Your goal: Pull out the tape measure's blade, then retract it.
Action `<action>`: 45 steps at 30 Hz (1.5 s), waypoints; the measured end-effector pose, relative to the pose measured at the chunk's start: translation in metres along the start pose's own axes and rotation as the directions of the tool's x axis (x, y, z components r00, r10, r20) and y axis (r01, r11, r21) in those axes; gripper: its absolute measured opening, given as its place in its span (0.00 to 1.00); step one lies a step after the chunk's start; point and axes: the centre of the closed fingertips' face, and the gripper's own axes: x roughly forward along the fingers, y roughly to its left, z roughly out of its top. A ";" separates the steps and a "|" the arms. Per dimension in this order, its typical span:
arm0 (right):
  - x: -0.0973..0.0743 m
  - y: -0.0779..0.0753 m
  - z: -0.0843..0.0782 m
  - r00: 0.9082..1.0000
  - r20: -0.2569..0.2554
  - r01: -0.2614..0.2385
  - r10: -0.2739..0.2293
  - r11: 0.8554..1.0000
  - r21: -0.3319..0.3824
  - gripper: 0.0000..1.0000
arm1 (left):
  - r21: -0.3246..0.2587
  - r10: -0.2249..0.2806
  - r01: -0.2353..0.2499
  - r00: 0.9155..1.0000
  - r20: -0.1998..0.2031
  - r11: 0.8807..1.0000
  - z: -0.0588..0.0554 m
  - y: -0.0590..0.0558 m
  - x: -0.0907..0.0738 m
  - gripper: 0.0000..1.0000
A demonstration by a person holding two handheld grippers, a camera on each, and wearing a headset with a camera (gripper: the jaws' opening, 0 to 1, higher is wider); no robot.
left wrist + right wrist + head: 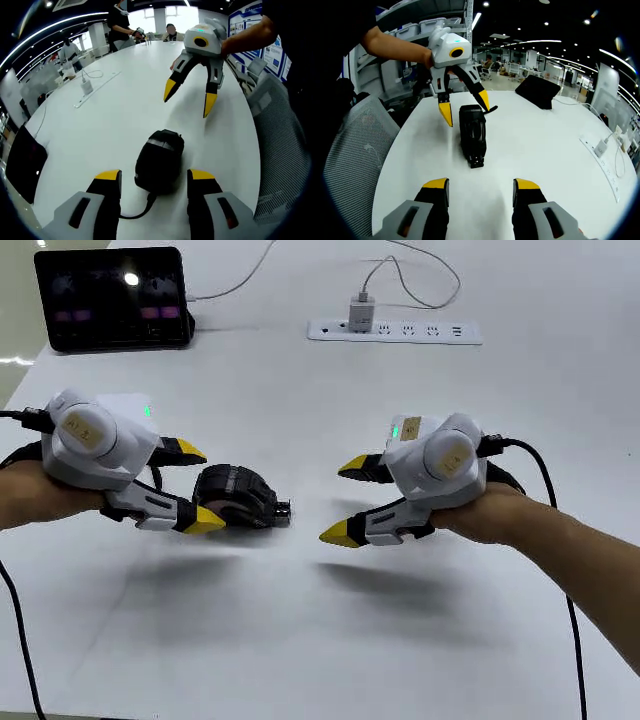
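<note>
A black tape measure (235,495) lies on the white table (300,640), its blade tip (285,508) pointing toward my right gripper. My left gripper (198,487) is open with its jaws straddling the tape measure's back end, and small gaps show on both sides in the left gripper view, where the tape measure (160,159) sits just ahead of my left gripper (154,176). My right gripper (345,500) hangs open a short way from the blade tip, holding nothing. In the right gripper view the tape measure (472,131) lies beyond my right gripper (481,184), blade tip (476,162) nearest.
A dark tablet (112,298) stands at the back left. A white power strip (395,332) with a plugged charger (361,312) and cables lies at the back. A grey mesh chair (280,150) stands beside the table edge. People stand at the table's far end.
</note>
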 end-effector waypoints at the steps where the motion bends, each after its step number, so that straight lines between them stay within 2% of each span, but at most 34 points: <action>1: 0.001 0.000 0.001 1.000 -0.001 -0.002 0.002 1.000 -0.003 0.48 | 0.003 -0.003 0.003 1.000 -0.003 1.000 0.000 0.000 0.000 0.48; 12: 0.017 0.000 0.002 0.999 -0.019 -0.039 0.039 0.999 -0.026 0.42 | 0.030 -0.035 0.036 0.999 -0.029 0.999 -0.002 0.002 0.005 0.46; 21: 0.030 0.003 0.005 0.997 -0.031 -0.076 0.075 0.996 -0.040 0.34 | 0.066 -0.066 0.069 0.997 -0.050 0.995 -0.004 0.002 0.008 0.41; 29: 0.040 0.002 0.005 0.994 -0.044 -0.102 0.100 0.993 -0.056 0.30 | 0.088 -0.100 0.104 0.993 -0.056 0.991 -0.002 0.001 0.011 0.38; 45: 0.057 0.005 0.007 0.988 -0.079 -0.142 0.133 0.983 -0.118 0.20 | 0.116 -0.154 0.165 0.983 -0.095 0.979 -0.006 -0.004 0.019 0.29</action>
